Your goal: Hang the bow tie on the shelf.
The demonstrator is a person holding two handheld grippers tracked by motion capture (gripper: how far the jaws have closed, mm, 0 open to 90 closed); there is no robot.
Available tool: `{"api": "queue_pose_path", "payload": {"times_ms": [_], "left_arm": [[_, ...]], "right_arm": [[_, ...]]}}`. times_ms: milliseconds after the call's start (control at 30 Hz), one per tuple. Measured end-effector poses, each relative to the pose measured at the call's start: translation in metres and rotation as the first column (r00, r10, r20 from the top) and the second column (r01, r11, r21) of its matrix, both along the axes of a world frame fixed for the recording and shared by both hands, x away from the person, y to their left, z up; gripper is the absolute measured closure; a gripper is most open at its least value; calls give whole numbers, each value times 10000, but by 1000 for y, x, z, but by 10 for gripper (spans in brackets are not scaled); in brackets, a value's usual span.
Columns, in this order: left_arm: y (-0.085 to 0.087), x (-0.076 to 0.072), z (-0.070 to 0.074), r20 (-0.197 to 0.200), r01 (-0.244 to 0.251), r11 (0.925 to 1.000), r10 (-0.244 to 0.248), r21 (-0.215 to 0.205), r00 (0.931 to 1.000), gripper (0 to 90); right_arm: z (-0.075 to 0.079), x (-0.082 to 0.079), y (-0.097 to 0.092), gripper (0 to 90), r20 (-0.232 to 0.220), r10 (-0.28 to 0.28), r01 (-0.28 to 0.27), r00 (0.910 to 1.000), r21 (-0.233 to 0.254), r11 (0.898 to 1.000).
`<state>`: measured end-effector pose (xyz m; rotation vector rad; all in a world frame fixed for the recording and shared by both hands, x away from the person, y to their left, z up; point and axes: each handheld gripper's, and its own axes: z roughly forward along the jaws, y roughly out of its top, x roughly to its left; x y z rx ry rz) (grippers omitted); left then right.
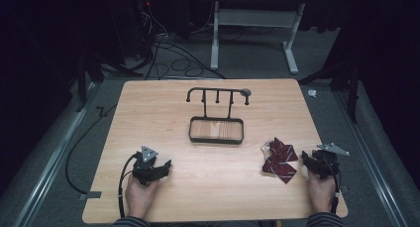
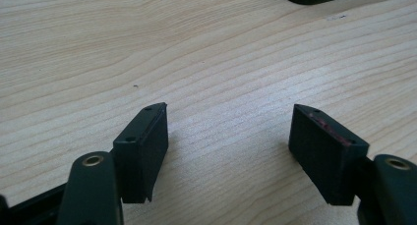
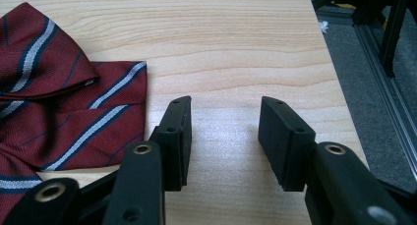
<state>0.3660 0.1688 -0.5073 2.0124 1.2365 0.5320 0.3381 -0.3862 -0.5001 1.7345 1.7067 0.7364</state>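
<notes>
A folded dark red tie with pale stripes lies near the table's right front. In the right gripper view the tie lies just left of the jaws. My right gripper rests on the table beside the tie, held by a hand, and stands open over bare wood. My left gripper rests at the front left, open, with nothing between its fingers. A black wire rack with hooks rises from a black tray at the table's middle.
The wooden table ends close to the right of my right gripper, with grey floor and a metal rail beyond. Cables trail off the left edge. A white table frame stands behind.
</notes>
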Motion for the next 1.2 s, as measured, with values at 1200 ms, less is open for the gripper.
{"api": "queue_pose_path", "payload": {"times_ms": [1200], "left_arm": [[1,0,0,-19,-17,10000,16,-67,10000,314]], "right_arm": [[19,-3,21,657,194,1662,-1665,9859,127,9860]]}}
